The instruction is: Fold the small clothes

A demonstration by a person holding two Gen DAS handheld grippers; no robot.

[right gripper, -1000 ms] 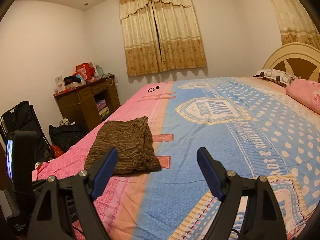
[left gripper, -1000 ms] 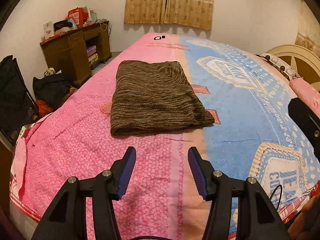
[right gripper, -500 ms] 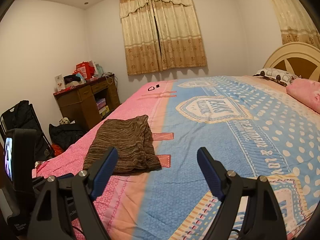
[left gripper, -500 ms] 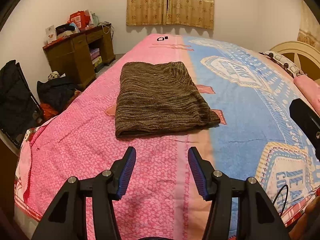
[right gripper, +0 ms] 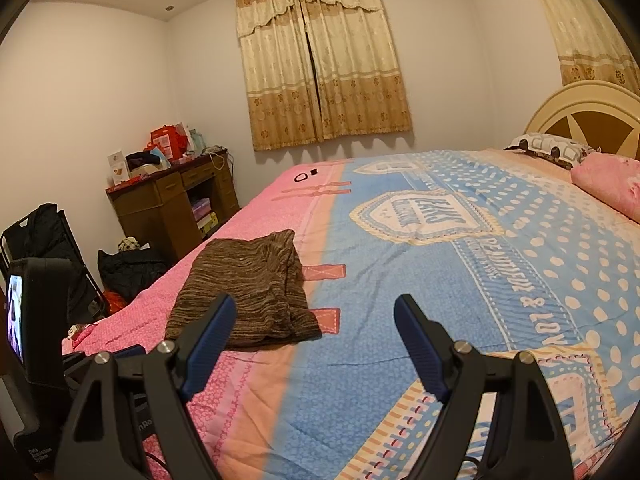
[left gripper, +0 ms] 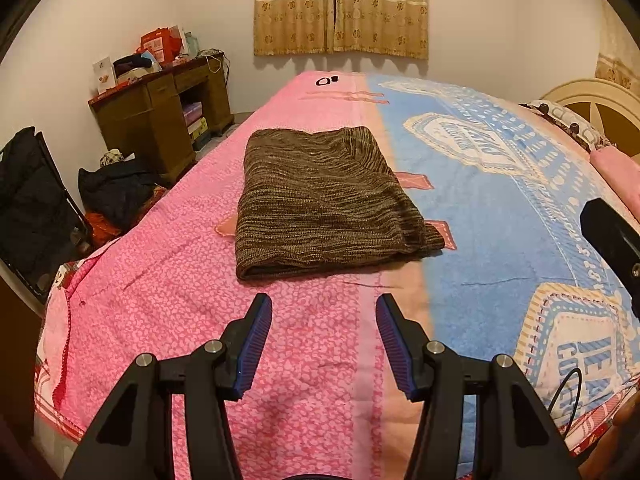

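Observation:
A brown knitted garment (left gripper: 324,200) lies folded into a flat rectangle on the pink side of the bedspread (left gripper: 168,300). My left gripper (left gripper: 323,340) is open and empty, held above the bed a short way in front of the garment's near edge. In the right wrist view the garment (right gripper: 248,292) lies to the left. My right gripper (right gripper: 316,344) is open and empty, above the pink-blue border of the bedspread (right gripper: 460,320), to the right of the garment's near corner.
A wooden desk (left gripper: 160,116) with boxes on it stands by the left wall. Dark bags (left gripper: 116,192) lie on the floor beside the bed. Pillows (right gripper: 608,184) and a headboard (right gripper: 580,112) are at the right. Curtains (right gripper: 320,72) hang on the far wall.
The left gripper has eased back and slightly right, so the garment sits a little further right in its view. The right gripper has hardly moved. Both stay open.

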